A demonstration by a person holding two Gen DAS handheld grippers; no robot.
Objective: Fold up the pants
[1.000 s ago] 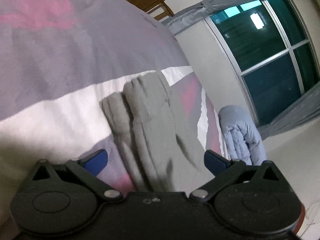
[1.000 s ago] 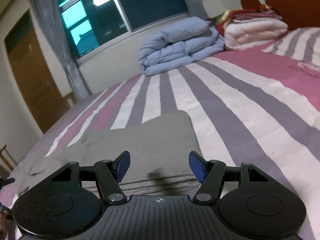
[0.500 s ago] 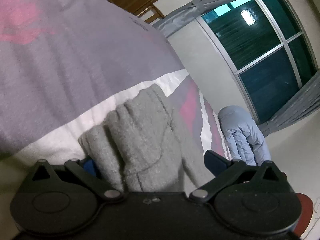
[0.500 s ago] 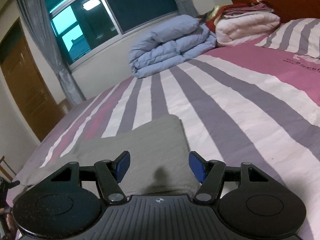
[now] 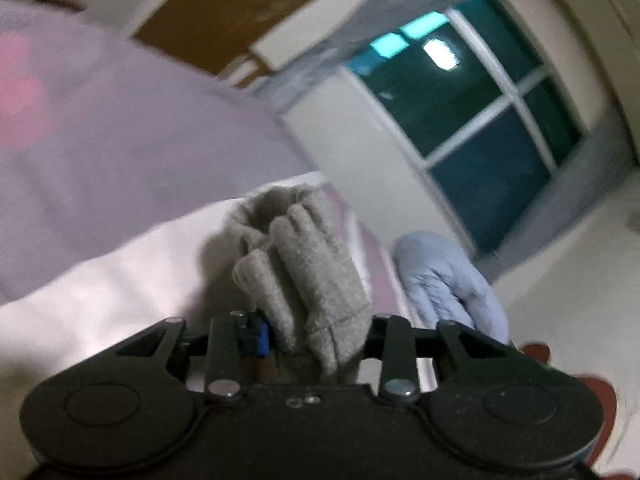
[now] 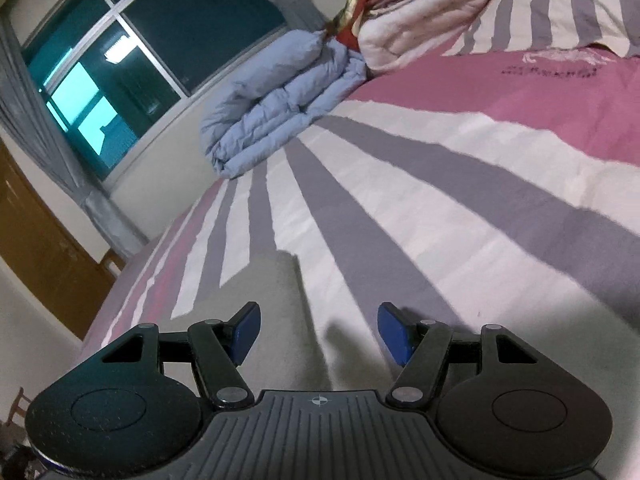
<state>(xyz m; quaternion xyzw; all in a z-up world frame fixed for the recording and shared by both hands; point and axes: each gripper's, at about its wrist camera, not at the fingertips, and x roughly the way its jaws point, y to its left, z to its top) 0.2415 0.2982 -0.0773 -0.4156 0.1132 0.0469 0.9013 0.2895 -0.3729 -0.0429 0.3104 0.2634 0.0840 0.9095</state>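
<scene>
The grey pants (image 5: 304,264) lie on the striped bedspread (image 5: 120,264). In the left wrist view one end of them is bunched up between the jaws of my left gripper (image 5: 314,336). The jaws are closing and the blue pads (image 5: 262,336) press into the fabric, which rises off the bed. In the right wrist view the pants (image 6: 276,320) show as a pale flat sheet at the lower left. My right gripper (image 6: 320,334) hangs open just above their right edge, with nothing pinched between its pads.
A folded blue duvet (image 6: 280,100) sits at the far side of the bed (image 6: 440,200), with a white folded blanket (image 6: 420,16) and a striped pillow (image 6: 560,8) beside it. Behind are a dark window (image 6: 160,48), grey curtains and a wooden door (image 6: 36,240).
My left gripper went from wide open to closed on the bunched end of the pants and rose a little. My right gripper rolled and slid sideways toward the pants' right edge, still open.
</scene>
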